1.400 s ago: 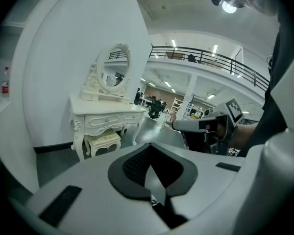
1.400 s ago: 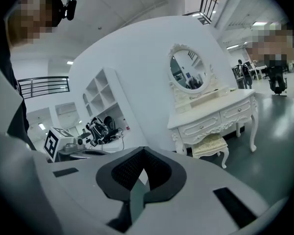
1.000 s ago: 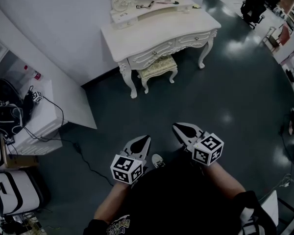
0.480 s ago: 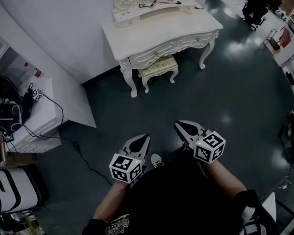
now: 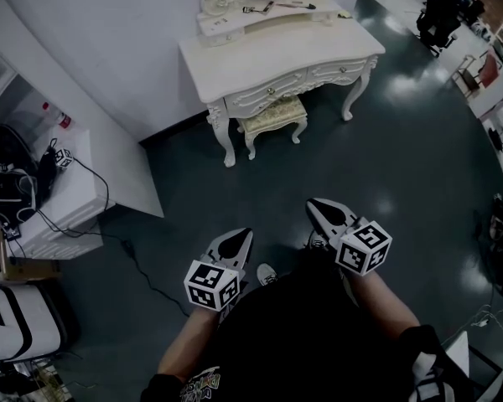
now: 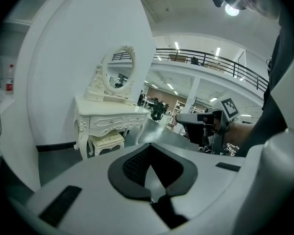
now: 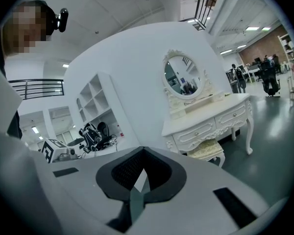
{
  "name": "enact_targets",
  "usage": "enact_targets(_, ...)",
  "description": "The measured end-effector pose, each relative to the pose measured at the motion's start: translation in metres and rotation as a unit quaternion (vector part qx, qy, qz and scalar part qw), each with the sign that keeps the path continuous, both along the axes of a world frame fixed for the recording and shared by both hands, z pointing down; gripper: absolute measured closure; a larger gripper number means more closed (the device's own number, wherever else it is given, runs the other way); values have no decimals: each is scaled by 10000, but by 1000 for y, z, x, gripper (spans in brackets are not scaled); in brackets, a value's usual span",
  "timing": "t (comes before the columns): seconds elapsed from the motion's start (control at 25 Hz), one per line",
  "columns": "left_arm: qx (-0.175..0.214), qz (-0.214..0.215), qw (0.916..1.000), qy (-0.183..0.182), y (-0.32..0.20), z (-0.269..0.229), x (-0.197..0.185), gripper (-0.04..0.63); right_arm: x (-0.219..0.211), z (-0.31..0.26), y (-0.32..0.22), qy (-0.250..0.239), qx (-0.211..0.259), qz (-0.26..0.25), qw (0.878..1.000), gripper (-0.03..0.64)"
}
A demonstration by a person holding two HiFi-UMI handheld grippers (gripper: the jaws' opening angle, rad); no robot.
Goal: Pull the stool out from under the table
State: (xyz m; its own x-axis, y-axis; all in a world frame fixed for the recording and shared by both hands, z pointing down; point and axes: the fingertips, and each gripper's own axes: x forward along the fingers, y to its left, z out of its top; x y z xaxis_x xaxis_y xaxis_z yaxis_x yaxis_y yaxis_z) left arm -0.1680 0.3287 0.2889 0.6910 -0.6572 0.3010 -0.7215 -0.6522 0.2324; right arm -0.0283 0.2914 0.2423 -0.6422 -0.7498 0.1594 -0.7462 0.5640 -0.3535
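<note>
Well, the right claw [image 5: 313, 206] has crept slightly nearer than a second ago, while the left claw [image 5: 247, 236] hasn't budged; both are pinched together, empty. The small cream cushioned stool [image 5: 272, 117] sits unmoved, tucked under the ornate white carved worktop [image 5: 268, 57], well apart from them, so the approach has barely begun.

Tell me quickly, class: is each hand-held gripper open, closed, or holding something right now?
Left hand-held gripper: closed, holding nothing.
Right hand-held gripper: closed, holding nothing.
</note>
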Motion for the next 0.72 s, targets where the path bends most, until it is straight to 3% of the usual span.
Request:
enact_targets(0.4,-113,-495,9987,-15,-47,1,-2,588,31,4,-64,-103,-60,37,9999,589)
enact_targets(0.72,-33,-914,9957,-122,-133,9,34,588,74,16,-154,184,-192,-201,9994,589)
